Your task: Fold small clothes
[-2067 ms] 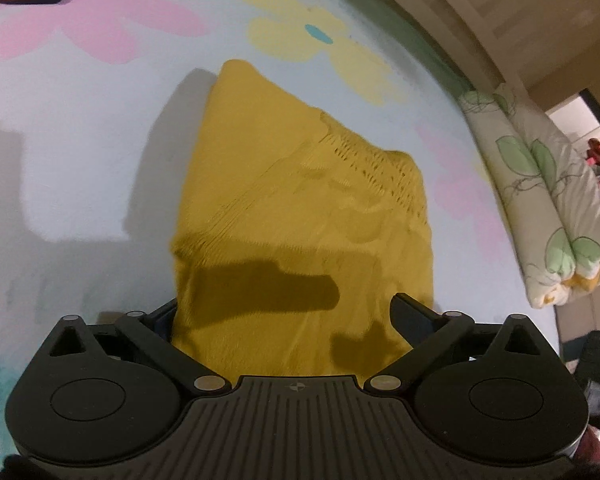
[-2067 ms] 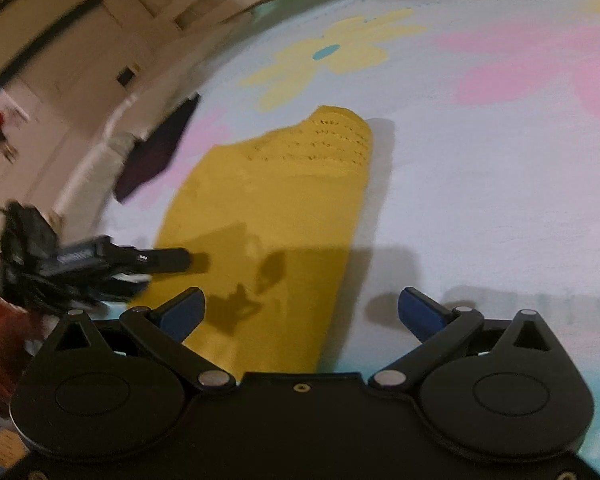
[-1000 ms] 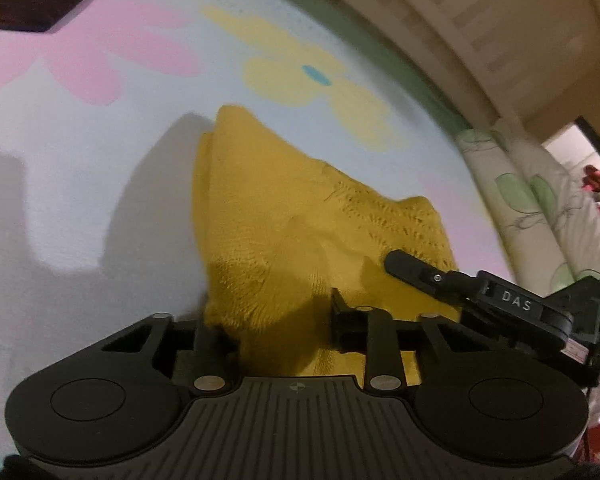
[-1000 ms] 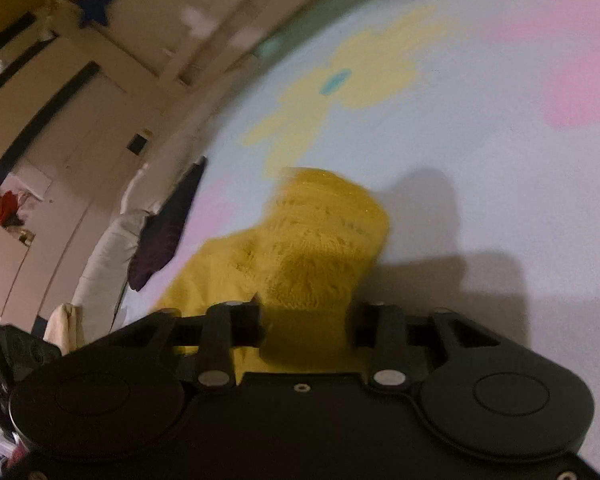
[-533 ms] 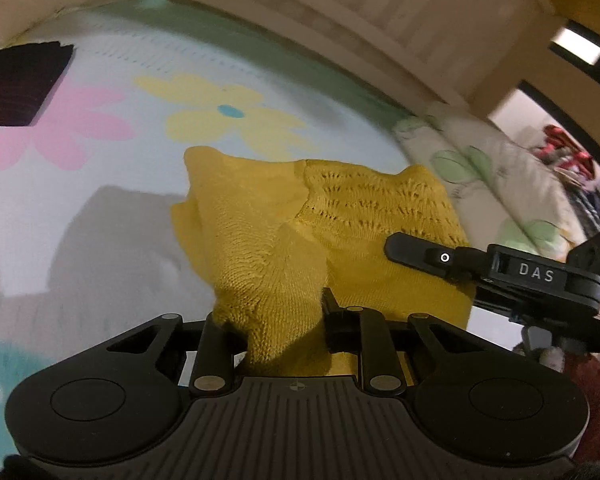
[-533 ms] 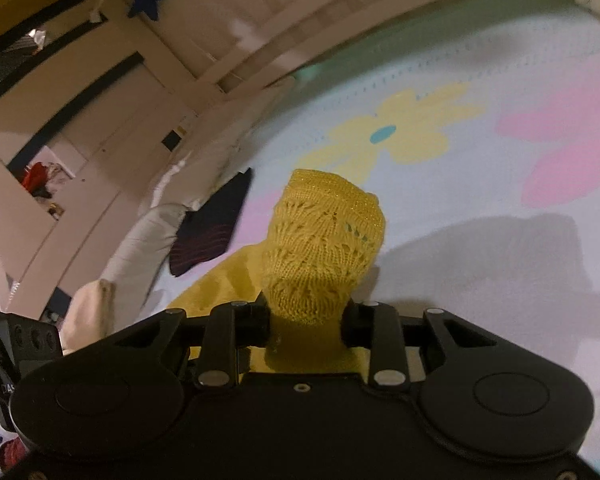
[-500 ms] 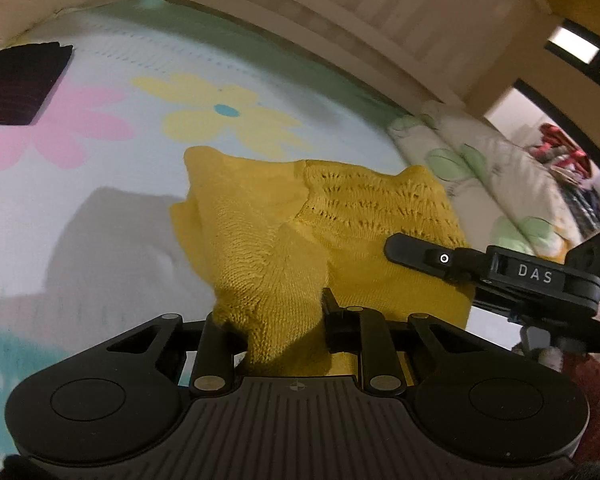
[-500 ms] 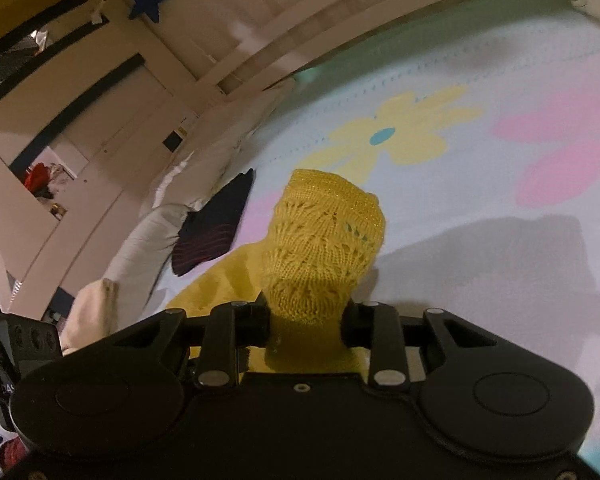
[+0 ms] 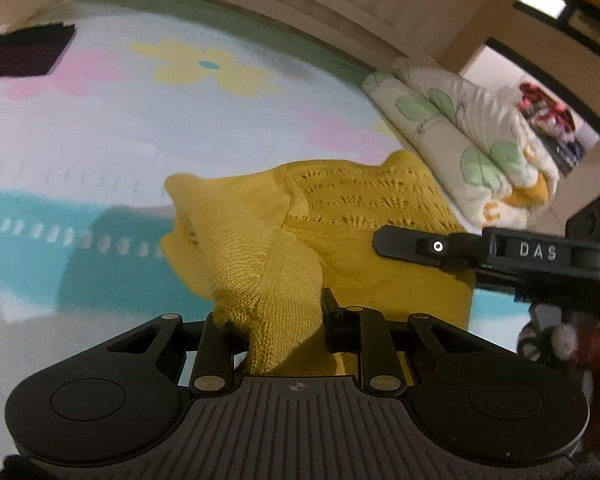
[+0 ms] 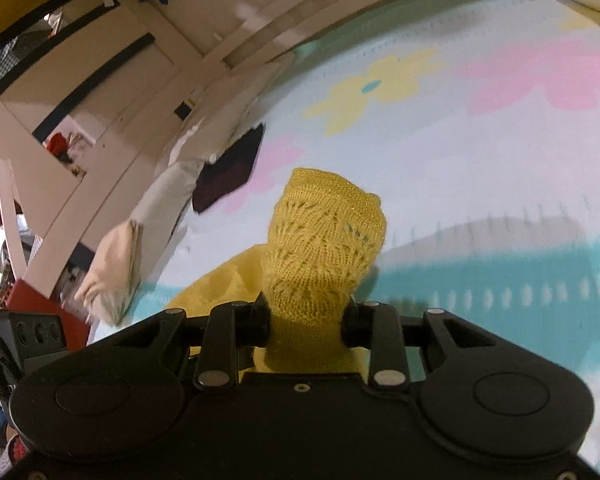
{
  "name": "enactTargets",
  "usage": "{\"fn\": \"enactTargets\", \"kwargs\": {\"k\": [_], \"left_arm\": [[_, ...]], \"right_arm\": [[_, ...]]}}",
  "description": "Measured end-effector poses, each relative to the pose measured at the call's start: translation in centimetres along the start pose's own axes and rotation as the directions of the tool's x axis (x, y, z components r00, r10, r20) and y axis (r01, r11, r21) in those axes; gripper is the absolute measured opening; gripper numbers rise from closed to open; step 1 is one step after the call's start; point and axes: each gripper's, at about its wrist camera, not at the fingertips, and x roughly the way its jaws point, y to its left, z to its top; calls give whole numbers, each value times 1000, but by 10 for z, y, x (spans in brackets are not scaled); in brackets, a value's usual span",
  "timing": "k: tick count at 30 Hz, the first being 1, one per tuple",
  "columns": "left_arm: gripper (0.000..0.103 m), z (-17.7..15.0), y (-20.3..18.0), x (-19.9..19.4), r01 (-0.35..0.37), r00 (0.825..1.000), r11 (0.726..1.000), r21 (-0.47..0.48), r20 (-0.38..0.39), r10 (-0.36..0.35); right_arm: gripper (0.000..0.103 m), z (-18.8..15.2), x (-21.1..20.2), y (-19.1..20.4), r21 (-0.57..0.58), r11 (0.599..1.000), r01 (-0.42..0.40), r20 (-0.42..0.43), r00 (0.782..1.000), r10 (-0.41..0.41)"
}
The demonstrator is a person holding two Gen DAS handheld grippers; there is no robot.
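Left tool (image 9: pixel 276 320) and right tool (image 10: pixel 306 320) each clench a bunched edge of the yellow knit garment (image 9: pixel 340 220), raised off the flowered bed sheet (image 9: pixel 100 128), mid-fold. Next move likely calls for carrying both edges across evenly and laying them down aligned. Both tools tilt downward, side by side; dark folded cloth (image 10: pixel 228 172) lies farther off.

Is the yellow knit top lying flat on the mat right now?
No, bunched and lifted: the yellow knit top hangs gathered in both claws, left and right.
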Motion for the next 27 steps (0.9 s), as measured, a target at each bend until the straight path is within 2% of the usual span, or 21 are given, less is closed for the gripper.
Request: {"fn": "enactTargets", "kwargs": {"k": [4, 5, 6, 7, 8, 9, 10, 11, 12, 14, 15, 20, 22, 27], "left_arm": [[24, -2, -6, -1, -11, 999, 998, 64, 34, 9], [25, -4, -4, -1, -16, 999, 997, 73, 33, 13], [32, -6, 0, 3, -37, 999, 997, 74, 21, 36], [34, -9, 6, 7, -66, 998, 996, 68, -2, 66], [36, -13, 13, 16, -104, 993, 993, 56, -44, 106], [34, -18, 22, 25, -155, 983, 987, 35, -95, 158], [34, -23, 32, 31, -204, 970, 979, 5, -131, 203], [34, -28, 41, 32, -227, 965, 973, -25, -140, 222], [36, -32, 48, 30, -217, 969, 975, -55, -129, 209], [37, -31, 50, 25, -218, 971, 975, -44, -107, 213], [37, -30, 47, 21, -236, 969, 972, -19, -80, 233], [43, -11, 30, 19, -304, 952, 951, 57, 43, 302], [46, 1, 24, 31, -344, 938, 935, 83, 68, 339], [53, 23, 14, 72, -395, 918, 912, 116, 20, 395]], "right_arm": [[41, -2, -2, 1, -14, 1000, -10, 10, 1000, 10], [41, -1, -3, 0, -20, 1000, -7, 17, 1000, 7], [42, 0, -3, -1, -26, 1000, 8, 25, 1000, -7], [46, 1, -2, -5, -35, 998, 49, 38, 998, -48], [49, 3, 3, -11, -50, 989, 137, 47, 990, -134], [58, 4, 9, -18, -75, 962, 262, 59, 964, -258], [63, 4, 13, -24, -93, 918, 386, 68, 922, -381], [63, 4, 17, -30, -105, 879, 465, 67, 885, -460], [63, 5, 16, -35, -101, 865, 491, 63, 871, -487], [63, 7, 9, -41, -51, 888, 456, 69, 889, -453], [67, 7, 5, -41, -38, 898, 437, 77, 898, -434], [90, 3, 7, -35, -89, 897, 433, 88, 900, -426], [99, -2, 15, -38, -106, 889, 445, 74, 895, -439], [103, -1, 43, -45, -123, 856, 502, 50, 865, -500]]}}
